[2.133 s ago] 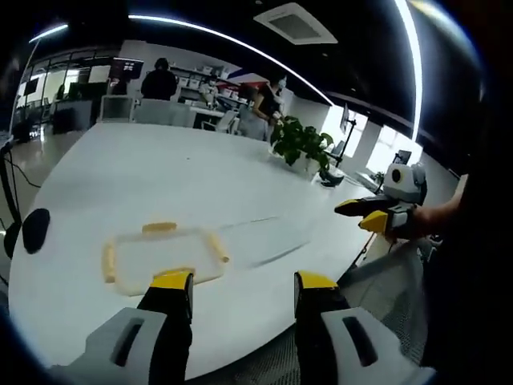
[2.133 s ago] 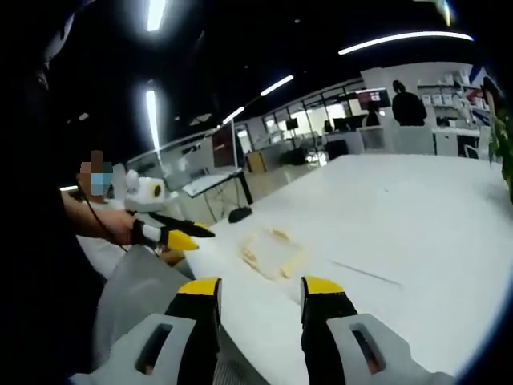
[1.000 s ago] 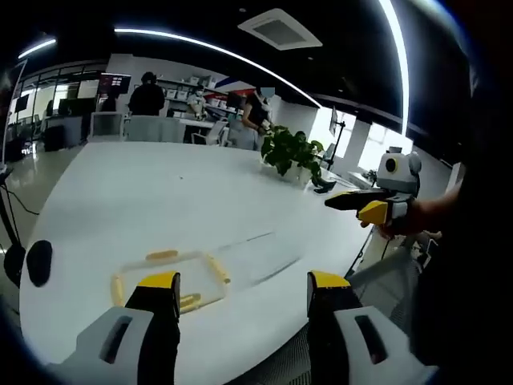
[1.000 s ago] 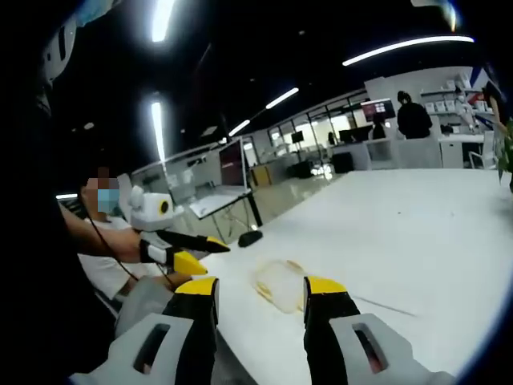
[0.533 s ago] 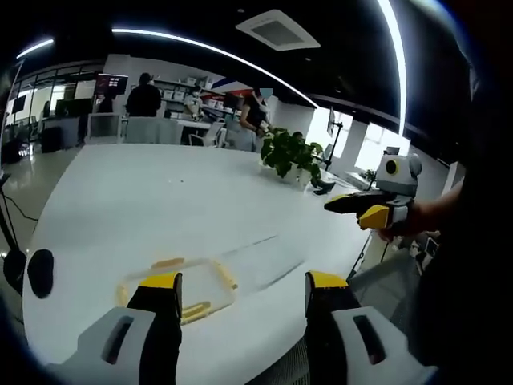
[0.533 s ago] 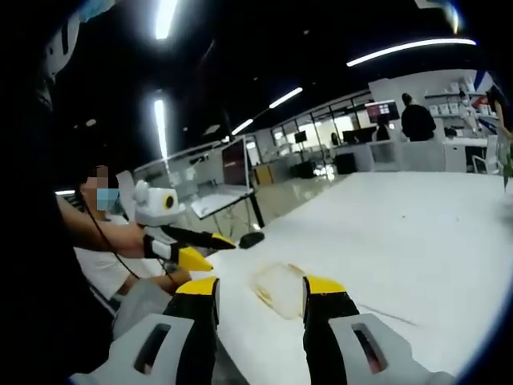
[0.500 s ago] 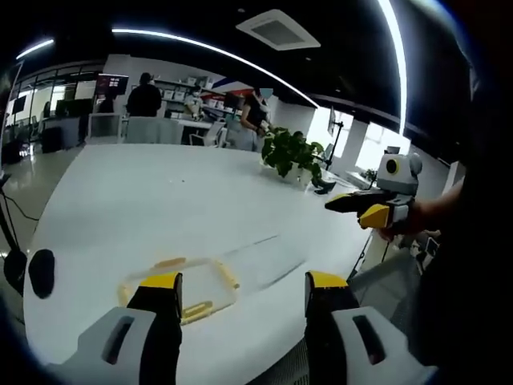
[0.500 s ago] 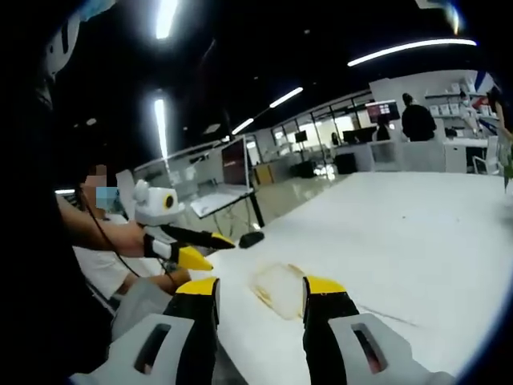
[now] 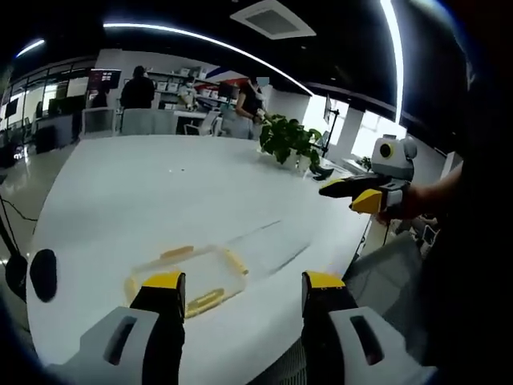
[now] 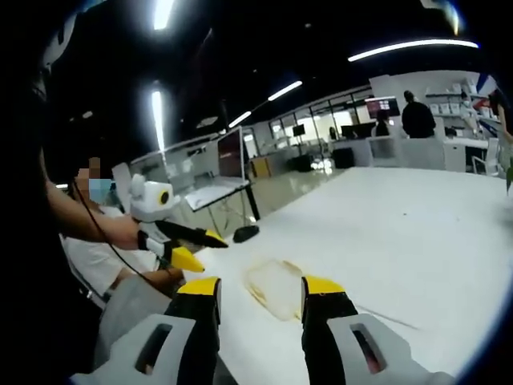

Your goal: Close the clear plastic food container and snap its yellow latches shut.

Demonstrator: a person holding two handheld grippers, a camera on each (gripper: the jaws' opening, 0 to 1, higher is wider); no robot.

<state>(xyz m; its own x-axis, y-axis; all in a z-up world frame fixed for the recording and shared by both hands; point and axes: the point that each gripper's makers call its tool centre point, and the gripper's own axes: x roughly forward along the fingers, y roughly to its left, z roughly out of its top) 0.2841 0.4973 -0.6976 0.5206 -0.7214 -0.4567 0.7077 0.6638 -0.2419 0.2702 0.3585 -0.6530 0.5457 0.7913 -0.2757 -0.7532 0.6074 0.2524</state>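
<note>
Clear food container [image 9: 186, 277] with yellow latches [image 9: 205, 300] lies just ahead of left gripper [image 9: 243, 282], jaws wide, empty. Right gripper [image 10: 252, 287] likewise wide, held back off the white table [image 9: 160, 192]; likely both staged for approach.

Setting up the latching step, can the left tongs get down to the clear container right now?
Probably yes. The left tongs hang open just above the clear container, and bare white table surrounds it.

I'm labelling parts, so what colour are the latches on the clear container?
Yellow latches on the container, clearest in the left gripper view.
</note>
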